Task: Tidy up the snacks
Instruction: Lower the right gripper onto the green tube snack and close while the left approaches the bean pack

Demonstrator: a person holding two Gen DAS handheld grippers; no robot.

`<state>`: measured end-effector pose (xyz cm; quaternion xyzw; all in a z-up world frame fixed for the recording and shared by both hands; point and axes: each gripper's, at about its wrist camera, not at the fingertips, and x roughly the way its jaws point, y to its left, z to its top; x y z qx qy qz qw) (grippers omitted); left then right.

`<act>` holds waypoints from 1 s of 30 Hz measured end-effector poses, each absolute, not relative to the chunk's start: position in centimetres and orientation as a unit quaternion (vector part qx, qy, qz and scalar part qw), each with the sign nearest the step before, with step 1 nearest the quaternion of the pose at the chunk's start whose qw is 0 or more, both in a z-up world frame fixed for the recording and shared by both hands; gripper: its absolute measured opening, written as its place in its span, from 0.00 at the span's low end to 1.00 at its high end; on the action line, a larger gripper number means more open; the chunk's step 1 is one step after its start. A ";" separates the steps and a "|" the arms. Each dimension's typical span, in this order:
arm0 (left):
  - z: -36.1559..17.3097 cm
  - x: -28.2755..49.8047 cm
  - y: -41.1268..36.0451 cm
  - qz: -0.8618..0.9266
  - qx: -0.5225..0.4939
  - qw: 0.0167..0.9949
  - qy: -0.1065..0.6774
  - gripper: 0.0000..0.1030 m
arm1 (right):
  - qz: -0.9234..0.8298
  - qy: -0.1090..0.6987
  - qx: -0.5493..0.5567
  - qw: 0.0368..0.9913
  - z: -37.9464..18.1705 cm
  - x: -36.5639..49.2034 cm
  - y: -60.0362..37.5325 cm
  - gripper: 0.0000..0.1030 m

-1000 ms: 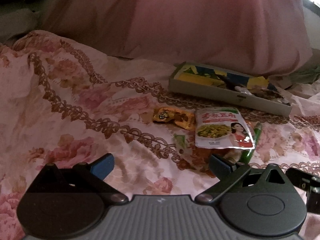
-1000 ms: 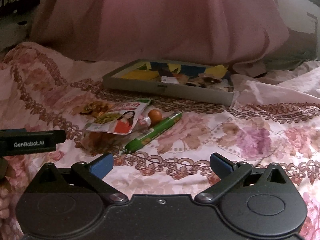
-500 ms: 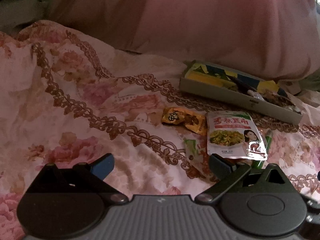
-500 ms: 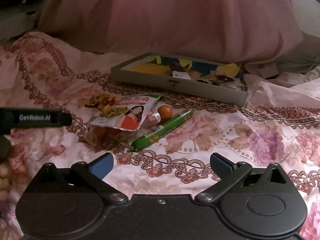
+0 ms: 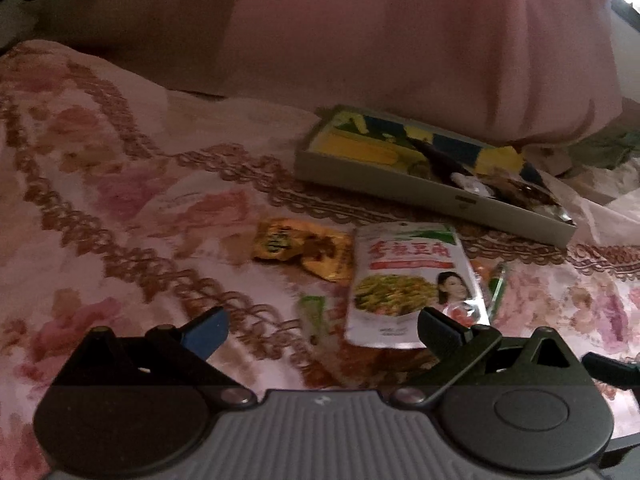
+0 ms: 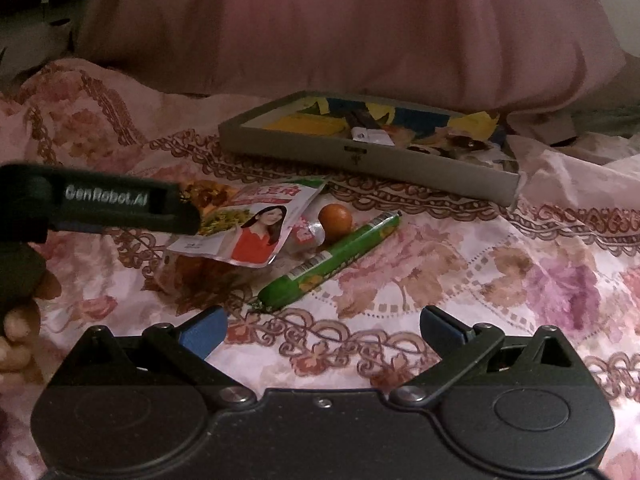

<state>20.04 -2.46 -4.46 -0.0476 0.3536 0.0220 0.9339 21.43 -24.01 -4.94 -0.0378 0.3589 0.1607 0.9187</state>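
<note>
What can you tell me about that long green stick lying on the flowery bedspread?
The green stick looks like a sausage snack in shiny green plastic wrap, with a white barcode label and yellow print on its side and a crimped near end. It lies flat and slanted on the bedspread, unheld, its far end pointing toward the grey tray. An orange ball sits close beside its far end; whether they touch is unclear.

Silver pouch [image 5: 408, 284] lies flat atop the pile, beside a yellow packet [image 5: 304, 248]. Green sausage stick [image 6: 330, 258] angles alongside an orange ball [image 6: 335, 218].
</note>
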 end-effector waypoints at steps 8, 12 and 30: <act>-4.7 23.9 -3.7 -0.011 -0.072 0.923 0.378 0.99 | 0.155 0.356 -0.037 0.921 -6.4 24.1 -23.6 0.99; -5.0 26.1 -4.2 -0.029 -0.084 0.913 0.398 0.99 | 0.151 0.360 -0.026 0.920 -7.0 25.4 -23.5 0.99; -7.0 30.4 -5.6 -0.075 -0.101 0.885 0.448 0.99 | 0.043 0.372 -0.094 0.923 -6.9 26.1 -24.1 0.96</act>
